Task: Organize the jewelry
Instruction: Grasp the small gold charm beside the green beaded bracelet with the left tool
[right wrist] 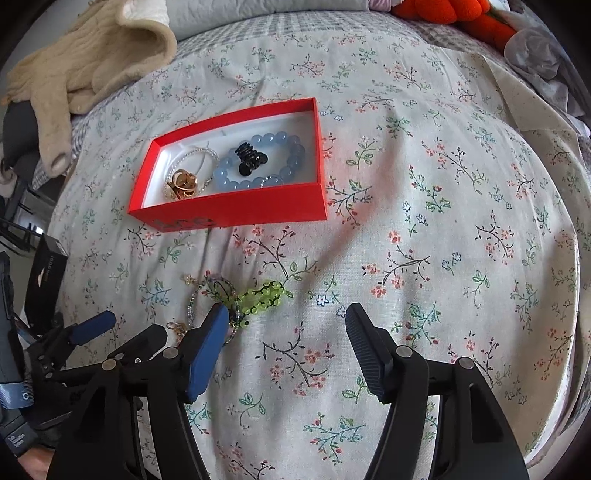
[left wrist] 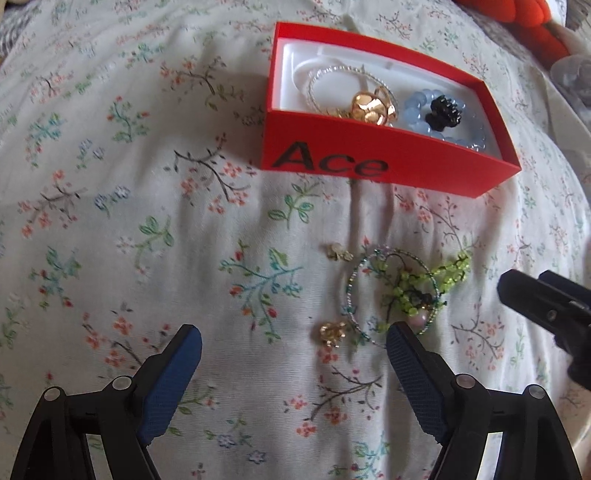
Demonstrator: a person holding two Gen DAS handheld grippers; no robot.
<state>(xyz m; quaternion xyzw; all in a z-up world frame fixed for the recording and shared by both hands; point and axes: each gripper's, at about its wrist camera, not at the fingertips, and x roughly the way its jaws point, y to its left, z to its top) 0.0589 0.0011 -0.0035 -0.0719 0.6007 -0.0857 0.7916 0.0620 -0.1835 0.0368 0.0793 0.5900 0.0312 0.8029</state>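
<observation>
A red box (left wrist: 369,162) (right wrist: 236,212) lies open on the floral bedspread. It holds a blue bead bracelet (left wrist: 417,110) (right wrist: 236,181), a black clip (left wrist: 441,110) (right wrist: 249,157), a gold flower piece (left wrist: 373,107) (right wrist: 183,182) and a thin silver bracelet (left wrist: 332,72). On the spread lie a green bead bracelet (left wrist: 448,275) (right wrist: 258,295) tangled with a thin beaded ring (left wrist: 354,295), a small gold earring (left wrist: 332,332) and a smaller charm (left wrist: 340,253). My left gripper (left wrist: 293,338) is open and empty just before them. My right gripper (right wrist: 286,315) is open and empty to their right.
A beige knitted garment (right wrist: 85,70) lies at the far left of the bed. An orange plush (right wrist: 454,14) sits at the back right. A black box (right wrist: 44,280) stands at the left edge. The right gripper's body (left wrist: 546,306) shows in the left wrist view.
</observation>
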